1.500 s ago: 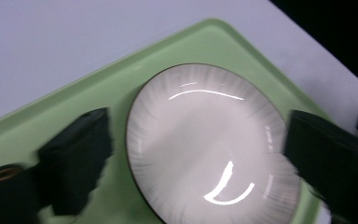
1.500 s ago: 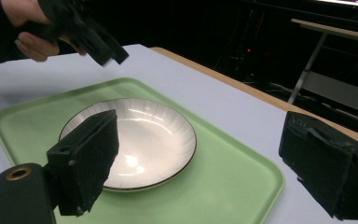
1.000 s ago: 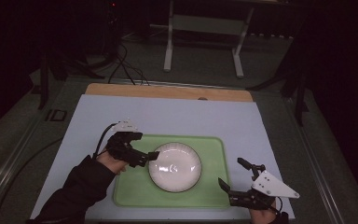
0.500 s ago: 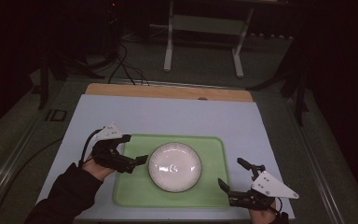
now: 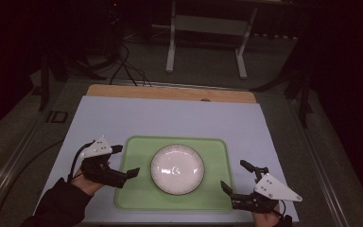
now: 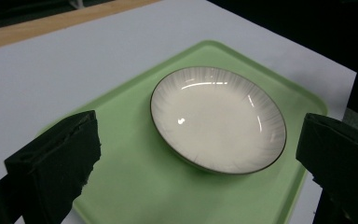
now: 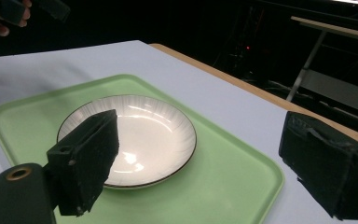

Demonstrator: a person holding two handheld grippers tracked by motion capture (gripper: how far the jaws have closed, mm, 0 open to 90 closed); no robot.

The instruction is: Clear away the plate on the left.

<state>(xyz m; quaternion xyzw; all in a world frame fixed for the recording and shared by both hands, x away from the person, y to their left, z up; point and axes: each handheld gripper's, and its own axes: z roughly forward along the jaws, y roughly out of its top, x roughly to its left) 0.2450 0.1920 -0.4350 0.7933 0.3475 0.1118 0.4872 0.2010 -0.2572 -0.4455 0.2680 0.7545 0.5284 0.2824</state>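
Observation:
A white ribbed plate (image 5: 177, 169) with a dark rim lies in the middle of a green tray (image 5: 217, 198) on the white table cover. My left gripper (image 5: 125, 160) stands open at the tray's left edge, clear of the plate, with nothing between its jaws. At the tray's front right corner my right gripper (image 5: 234, 176) is open too, also empty. The left gripper view looks over the plate (image 6: 217, 118) and tray (image 6: 135, 186) between wide-apart jaws. From the right gripper view the plate (image 7: 135, 135) sits on the tray (image 7: 223, 182).
A wooden table edge (image 5: 170, 92) runs along the far side of the white cover (image 5: 170, 120). Beyond it stand a metal stand's legs (image 5: 205, 42) and cables on the dark floor. A hand (image 7: 0, 21) with the other gripper is at the top left of the right gripper view.
My left gripper has drawn back leftward from the plate's left rim to the tray's left edge and has let go. The right gripper has stayed put.

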